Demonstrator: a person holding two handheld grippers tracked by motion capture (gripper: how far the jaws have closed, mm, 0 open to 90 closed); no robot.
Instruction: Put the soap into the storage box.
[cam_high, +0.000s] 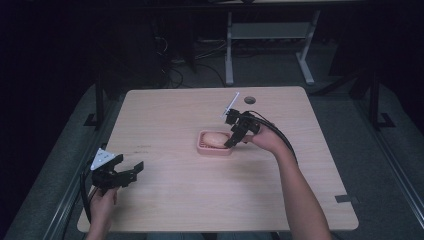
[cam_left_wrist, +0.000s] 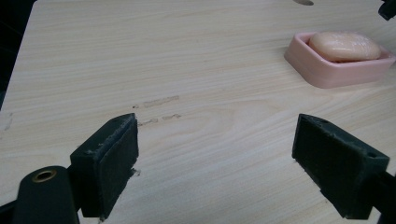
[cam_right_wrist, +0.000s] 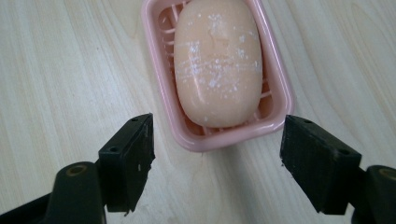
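Near the table's front-left corner, the left gripper (cam_high: 131, 169) hovers over bare wood (cam_left_wrist: 196, 70) with its jaws spread wide and nothing between them. Farther in, around mid-table, the right gripper (cam_right_wrist: 217, 156) points down with jaws parted at the near end of a pink soap dish (cam_right_wrist: 280, 88). A peach soap bar (cam_right_wrist: 217, 60), flecked with what may be white residue, lies in the dish.

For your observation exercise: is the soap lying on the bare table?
No, the soap lies inside the pink dish, not on the table.
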